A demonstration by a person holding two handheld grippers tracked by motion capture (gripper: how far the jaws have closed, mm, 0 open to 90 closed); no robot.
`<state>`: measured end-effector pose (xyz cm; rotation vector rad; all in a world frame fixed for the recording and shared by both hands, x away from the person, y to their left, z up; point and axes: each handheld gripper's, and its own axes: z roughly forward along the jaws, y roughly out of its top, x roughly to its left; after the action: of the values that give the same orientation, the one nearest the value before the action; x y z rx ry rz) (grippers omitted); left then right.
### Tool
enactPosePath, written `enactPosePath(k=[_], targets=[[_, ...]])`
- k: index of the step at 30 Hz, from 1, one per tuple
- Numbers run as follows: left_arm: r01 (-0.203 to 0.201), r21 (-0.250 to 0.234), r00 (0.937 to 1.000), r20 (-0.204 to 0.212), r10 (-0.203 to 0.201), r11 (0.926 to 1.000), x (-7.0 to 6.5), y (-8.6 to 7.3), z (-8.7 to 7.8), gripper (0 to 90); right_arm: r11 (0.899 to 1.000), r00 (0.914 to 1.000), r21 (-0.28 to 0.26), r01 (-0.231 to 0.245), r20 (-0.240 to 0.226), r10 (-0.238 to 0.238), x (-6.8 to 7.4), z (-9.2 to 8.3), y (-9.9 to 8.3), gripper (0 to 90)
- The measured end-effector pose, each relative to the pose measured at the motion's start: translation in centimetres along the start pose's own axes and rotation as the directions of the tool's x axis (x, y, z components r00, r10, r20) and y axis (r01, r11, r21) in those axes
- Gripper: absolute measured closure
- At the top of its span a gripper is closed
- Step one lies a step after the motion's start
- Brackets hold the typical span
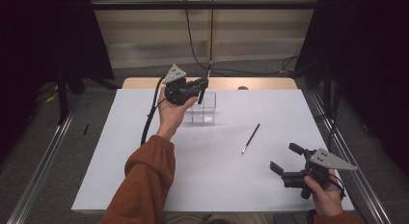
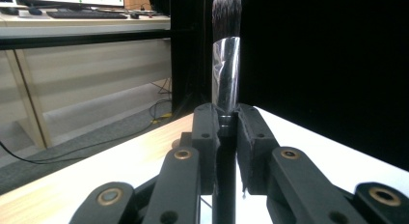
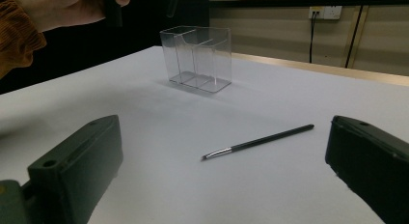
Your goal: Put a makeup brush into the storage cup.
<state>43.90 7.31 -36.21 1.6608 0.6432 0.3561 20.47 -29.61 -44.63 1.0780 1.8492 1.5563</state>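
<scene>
Clear plastic walls make the organiser box (image 1: pixel 203 109) hard to judge from above, and that is where trouble could start: the left gripper (image 1: pixel 201 90) holds a makeup brush (image 1: pixel 201 94) over the far left part of the table, right above the box, and if the handle came down on a wall or on the thin divider instead of into a compartment, it could tip or push the light box across the white table (image 1: pixel 120 166). The brush could also slip or swing in the jaws, since they are clamped on the smooth, glossy stem just below the ferrule, as the left gripper view shows, and a loose grip would let it drop crooked. That brush (image 2: pixel 225 74) looks upright, with a dark, rounded tuft of bristles on top, a shiny silver ferrule under it and a black handle running down between the jaws. A second, thinner brush (image 1: pixel 251 138) lies flat on the table, well apart from the box, to its near right, black with a small silver tip pointing near-left. The right gripper (image 1: pixel 284 161) rests at the near right edge with its jaws spread wide and nothing between them.
</scene>
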Motion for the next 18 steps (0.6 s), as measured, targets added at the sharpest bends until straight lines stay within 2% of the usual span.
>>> enactPosePath(k=[13, 18], targets=[[0.033, 0.010, 0.9992, -0.023, -0.033, 0.9994, 1.3, -1.2, 2.5, 79.3, 1.000, 1.0000, -0.002, -0.006, -0.002, 0.006, 0.0, 0.0, 0.0, 0.0], [0.033, 0.015, 0.9990, -0.029, -0.033, 0.9993, 1.5, -1.5, 3.0, 79.3, 1.000, 1.0000, -0.002, -0.007, -0.001, 0.007, -0.1, -0.1, -0.1, 0.0]])
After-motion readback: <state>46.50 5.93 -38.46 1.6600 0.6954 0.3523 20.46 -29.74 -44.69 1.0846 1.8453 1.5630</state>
